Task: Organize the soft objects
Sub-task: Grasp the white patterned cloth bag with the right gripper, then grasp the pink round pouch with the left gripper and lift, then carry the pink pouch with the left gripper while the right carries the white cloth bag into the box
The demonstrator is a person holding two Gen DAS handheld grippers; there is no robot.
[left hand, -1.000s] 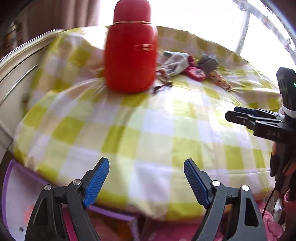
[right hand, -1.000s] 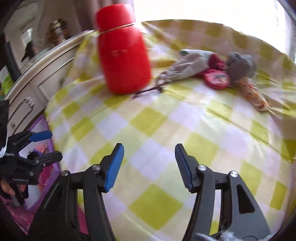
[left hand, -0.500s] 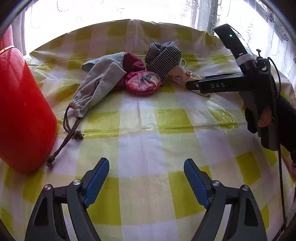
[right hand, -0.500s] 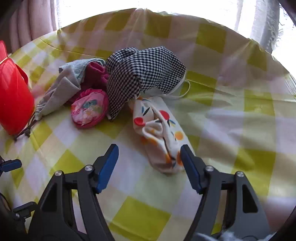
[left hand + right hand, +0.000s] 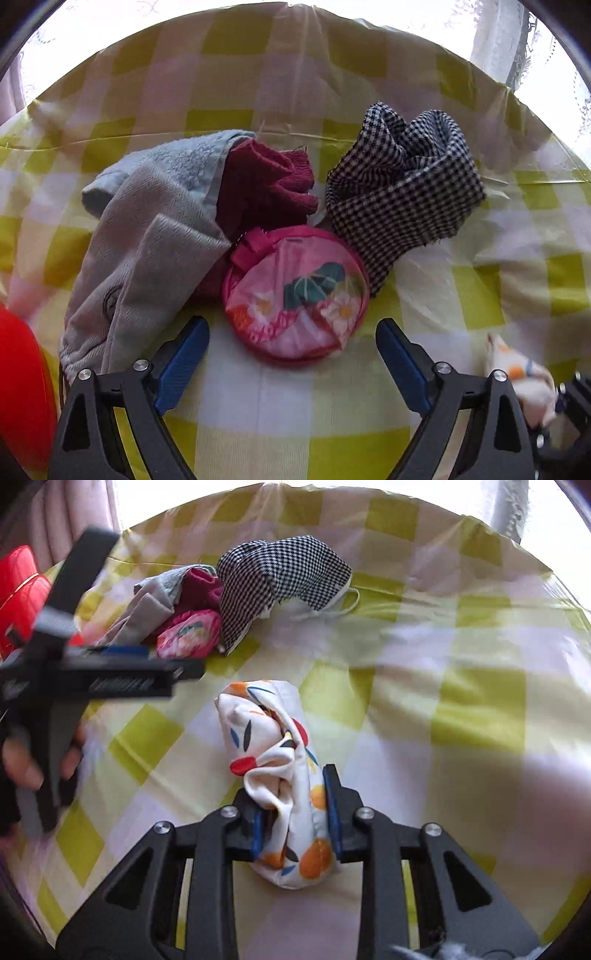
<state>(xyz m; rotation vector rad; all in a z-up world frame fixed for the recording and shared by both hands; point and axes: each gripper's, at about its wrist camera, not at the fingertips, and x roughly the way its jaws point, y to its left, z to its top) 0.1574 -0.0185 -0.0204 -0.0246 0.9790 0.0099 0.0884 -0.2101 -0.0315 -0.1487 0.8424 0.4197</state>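
Note:
My right gripper (image 5: 293, 805) is closing, and its blue pads pinch a white cloth printed with orange and red spots (image 5: 273, 738) that lies on the checked tablecloth. The left gripper (image 5: 290, 326) is opening; a round pink flowered pouch (image 5: 295, 295) sits just ahead of its tips, untouched. Around the pouch lie a grey drawstring bag (image 5: 147, 240), a light-blue towel (image 5: 166, 162), a maroon knit piece (image 5: 266, 181) and a black-and-white checked cloth (image 5: 402, 192). In the right wrist view the same pile shows at the far left, behind the left gripper (image 5: 110, 672).
A red flask (image 5: 22, 387) stands at the left edge of the pile. The yellow-and-white tablecloth (image 5: 480, 701) covers a round table that ends at a bright window with curtains. A hand (image 5: 22, 764) holds the left gripper's handle.
Both grippers have swept across the table from the flask to the pile. The right jaws have closed onto the printed cloth. The left jaws stand wider, now right in front of the pink pouch.

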